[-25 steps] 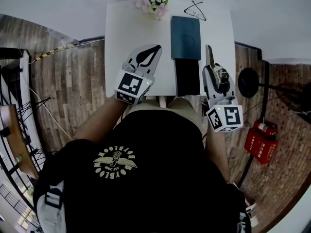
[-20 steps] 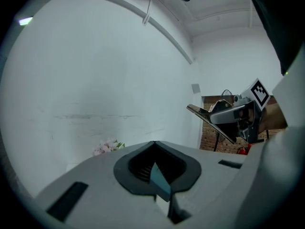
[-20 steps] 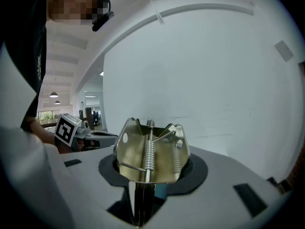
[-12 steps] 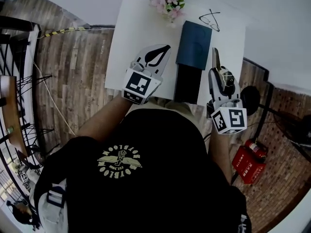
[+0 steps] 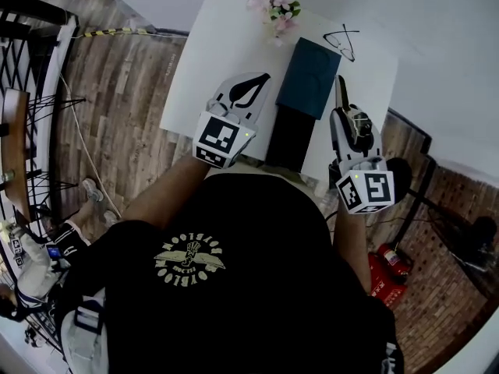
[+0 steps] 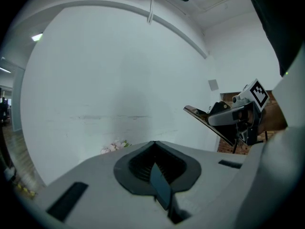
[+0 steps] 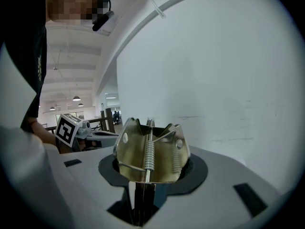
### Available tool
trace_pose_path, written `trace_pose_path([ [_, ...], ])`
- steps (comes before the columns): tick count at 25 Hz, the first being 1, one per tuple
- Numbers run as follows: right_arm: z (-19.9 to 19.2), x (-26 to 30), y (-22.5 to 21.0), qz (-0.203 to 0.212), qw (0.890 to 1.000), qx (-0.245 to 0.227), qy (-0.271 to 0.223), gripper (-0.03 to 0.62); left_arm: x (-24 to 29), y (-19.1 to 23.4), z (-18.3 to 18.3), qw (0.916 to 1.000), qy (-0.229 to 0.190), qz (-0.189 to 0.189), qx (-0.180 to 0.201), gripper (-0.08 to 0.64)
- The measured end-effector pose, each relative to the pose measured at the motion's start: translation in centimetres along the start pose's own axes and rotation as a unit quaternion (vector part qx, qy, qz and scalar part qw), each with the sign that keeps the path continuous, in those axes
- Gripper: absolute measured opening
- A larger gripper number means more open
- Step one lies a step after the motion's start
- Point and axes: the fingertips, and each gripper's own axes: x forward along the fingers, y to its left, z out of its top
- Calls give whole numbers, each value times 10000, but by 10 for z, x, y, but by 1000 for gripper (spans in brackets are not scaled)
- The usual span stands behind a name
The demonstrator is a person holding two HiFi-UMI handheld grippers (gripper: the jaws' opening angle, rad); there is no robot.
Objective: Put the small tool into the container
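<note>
The fingers of the right gripper (image 5: 348,125) are partly closed on the small tool (image 7: 149,151), a brass-coloured metal piece with two winged plates and wire springs. It stands squarely between the fingers with its sprung end towards the camera. The fingers of the left gripper (image 6: 153,143) are brought together at their tips with nothing between them.

The tool looks stiff and light. Its smooth, shiny plates are likely to slip or twist if pinched on a slope. The springs may give, so the best hold is probably across the thick sprung body, where the fingers have it now, not on the thin strip.

In the head view that thin strip points away from the person, towards the far edge of the tabletop (image 5: 204,65) and roughly at the glasses (image 5: 341,40). The long axis runs in line with the gripper. From the left gripper view the strip slants upward, so the tool is tilted and held in the air, touching nothing else.

It hangs just to the right of the dark teal box (image 5: 309,76) and the black box (image 5: 290,137) that lies end to end with it. Which of these is the container, and whether either is open, I cannot tell. Pink flowers (image 5: 274,2) sit at the far edge of the tabletop.
</note>
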Motion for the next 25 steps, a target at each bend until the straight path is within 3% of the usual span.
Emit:
trace_pose_path([
  [18, -20, -9, 3, 1355, 9903, -131, 286, 158, -18, -41, -12, 9942, 42, 1062, -187, 8],
  [25, -25, -7, 13, 1677, 9852, -194, 287, 158, -39, -49, -13, 9896, 19, 1426, -157, 8],
])
